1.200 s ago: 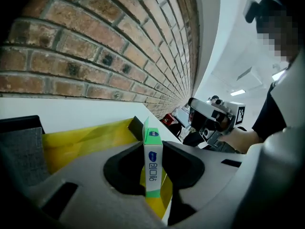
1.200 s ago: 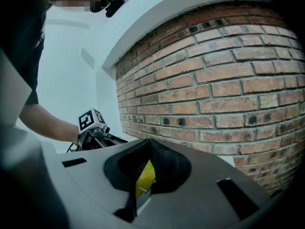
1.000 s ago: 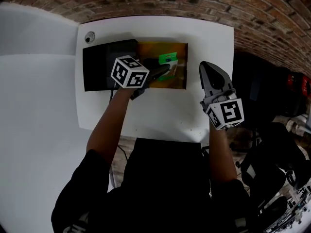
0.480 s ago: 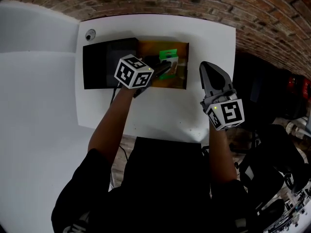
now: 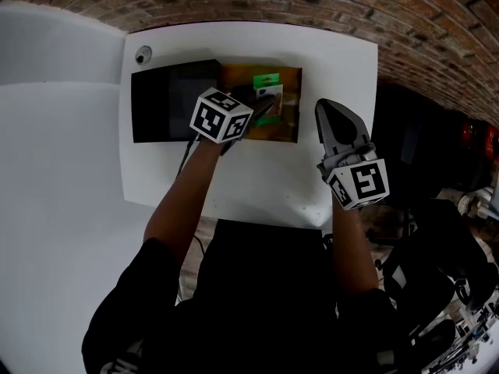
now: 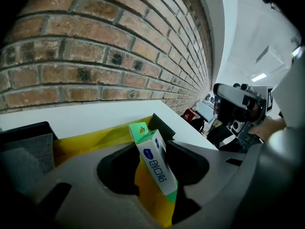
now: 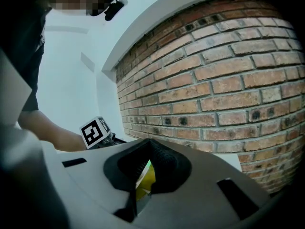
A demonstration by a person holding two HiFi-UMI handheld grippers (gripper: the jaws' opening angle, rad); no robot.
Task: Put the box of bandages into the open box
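The bandage box (image 6: 155, 163), white and green with a blue logo, leans tilted inside the open box (image 6: 90, 140), whose inside is yellow. In the head view the bandage box (image 5: 267, 86) sits in the far part of the open box (image 5: 234, 76). My left gripper (image 5: 263, 109) reaches into the open box from the left. Its jaws are opening, and the bandage box stands between them with a gap on each side (image 6: 153, 151). My right gripper (image 5: 329, 109) hovers just right of the open box, shut and empty (image 7: 148, 147).
A black lid (image 5: 168, 100) lies flat to the left of the open box. A small round grey object (image 5: 143, 57) sits at the table's far left corner. The white table (image 5: 257, 178) ends at a brick wall (image 5: 327, 14) behind.
The left jaws have spread apart and let go of the bandage box, which now rests a little farther back in the open box. The right gripper has barely moved.
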